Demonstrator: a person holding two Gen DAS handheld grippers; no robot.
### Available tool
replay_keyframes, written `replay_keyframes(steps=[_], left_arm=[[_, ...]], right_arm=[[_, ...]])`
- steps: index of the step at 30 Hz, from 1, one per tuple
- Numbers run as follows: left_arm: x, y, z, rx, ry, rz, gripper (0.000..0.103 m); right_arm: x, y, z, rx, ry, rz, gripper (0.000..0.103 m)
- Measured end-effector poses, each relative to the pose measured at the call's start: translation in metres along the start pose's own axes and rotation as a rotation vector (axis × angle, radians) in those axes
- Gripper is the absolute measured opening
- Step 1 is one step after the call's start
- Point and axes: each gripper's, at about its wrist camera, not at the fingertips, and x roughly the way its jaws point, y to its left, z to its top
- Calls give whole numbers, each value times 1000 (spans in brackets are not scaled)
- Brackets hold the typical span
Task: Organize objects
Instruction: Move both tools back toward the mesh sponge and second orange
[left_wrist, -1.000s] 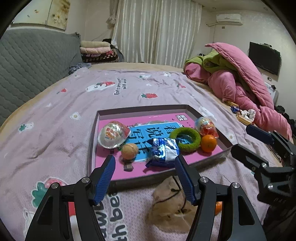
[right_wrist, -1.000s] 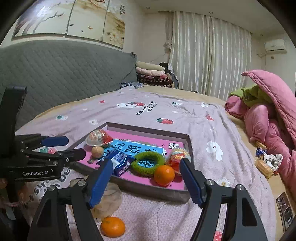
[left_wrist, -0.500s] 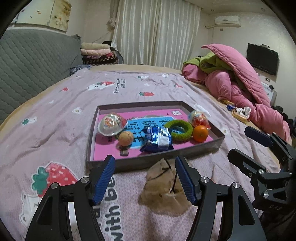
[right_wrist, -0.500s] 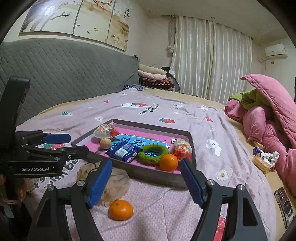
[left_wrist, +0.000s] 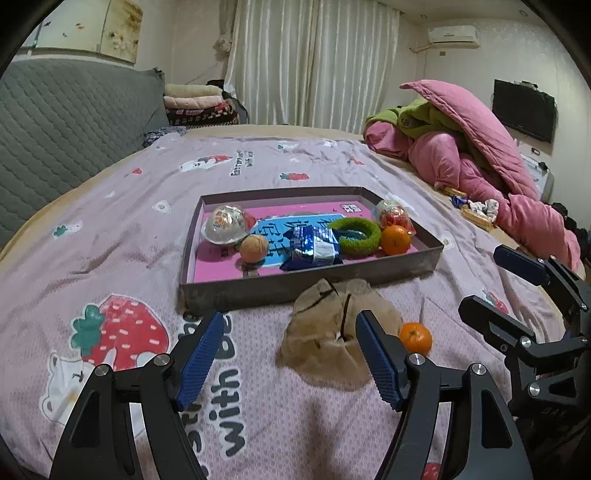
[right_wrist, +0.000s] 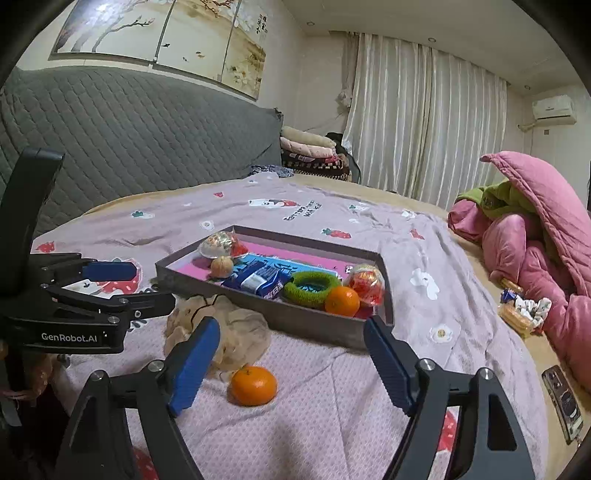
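A shallow grey tray (left_wrist: 295, 286) (right_wrist: 306, 321) with a pink floor lies on the bed. It holds a green ring (left_wrist: 354, 236), an orange (left_wrist: 396, 240), a blue snack pack (left_wrist: 314, 251), a tan ball (left_wrist: 254, 248) and two clear capsule toys. In front of the tray lie a beige cloth pouch (left_wrist: 328, 343) (right_wrist: 236, 332) and a loose orange (left_wrist: 415, 338) (right_wrist: 254, 384). My left gripper (left_wrist: 288, 354) hangs just short of the pouch, jaws opening, nothing between them. My right gripper (right_wrist: 291, 363) hovers over the loose orange, jaws opening and empty.
The pink bedspread (left_wrist: 110, 258) with strawberry prints runs to a grey padded headboard (right_wrist: 129, 140) at the left. A heap of pink and green quilts (left_wrist: 480, 155) sits at the right. Small items (right_wrist: 524, 314) and a phone (right_wrist: 563, 398) lie near the right edge.
Both grippers have drawn back from the tray toward the near edge of the bed, and their jaws have spread wider. The pouch and loose orange now show in full.
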Motion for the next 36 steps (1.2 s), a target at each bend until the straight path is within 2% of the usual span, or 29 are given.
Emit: replay_keyframes(steps=[15, 21, 27, 36], left_arm=[[-10, -14, -20, 35, 47, -16, 76], [-5, -20, -30, 40, 97, -25, 76], [-2, -24, -42, 39, 142, -43, 76], [6, -27, -46, 58, 160, -39, 76]], right_arm=[[1, 12, -21, -18, 97, 28, 81], [3, 11, -31, -10, 144, 20, 81], [2, 13, -39, -11, 170, 21, 81], [4, 15, -44, -26, 183, 27, 81]])
